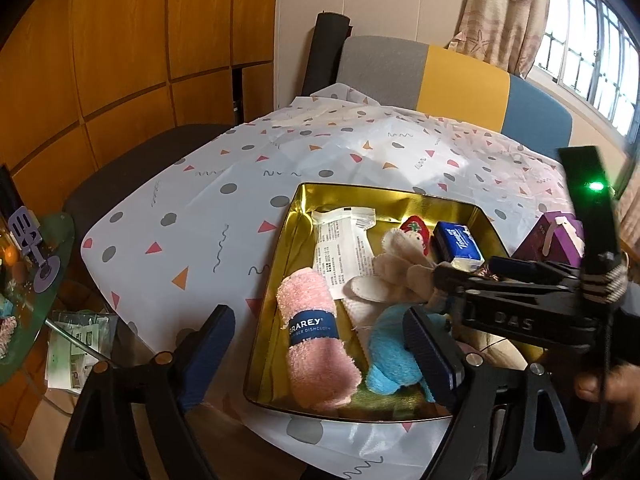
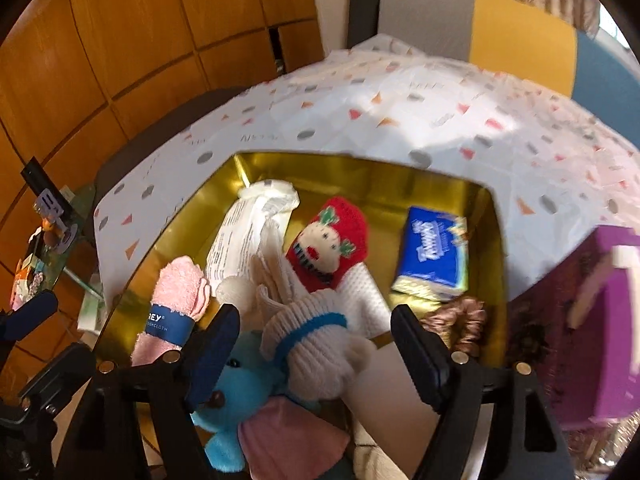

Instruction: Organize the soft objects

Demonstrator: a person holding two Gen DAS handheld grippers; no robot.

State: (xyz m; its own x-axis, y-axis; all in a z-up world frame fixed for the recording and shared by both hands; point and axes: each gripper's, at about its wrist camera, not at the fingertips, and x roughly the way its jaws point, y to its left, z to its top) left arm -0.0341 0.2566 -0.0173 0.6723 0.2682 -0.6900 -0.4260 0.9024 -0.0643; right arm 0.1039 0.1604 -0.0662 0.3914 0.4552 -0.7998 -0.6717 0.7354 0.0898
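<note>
A gold tin tray (image 1: 304, 200) (image 2: 440, 184) holds soft things: a rolled pink dishcloth (image 1: 316, 336) (image 2: 176, 304), a blue plush (image 1: 392, 360) (image 2: 236, 400), a white knitted plush (image 1: 400, 272) (image 2: 320, 344), a red knitted doll (image 1: 416, 232) (image 2: 332, 240), a white packet (image 1: 344, 240) (image 2: 244, 240) and a blue tissue pack (image 1: 460, 244) (image 2: 434, 256). My left gripper (image 1: 320, 352) is open over the tray's near left side. My right gripper (image 2: 316, 344) is open above the white plush, which lies between its fingers; the gripper also shows in the left wrist view (image 1: 472, 284).
The tray sits on a white patterned tablecloth (image 1: 224, 184) (image 2: 400, 112). A purple box (image 1: 556, 240) (image 2: 600, 320) stands right of the tray. A brown scrunchie (image 2: 456, 320) lies in the tray's right corner. A glass side table (image 1: 36, 280) with clutter is at left. Chairs stand behind.
</note>
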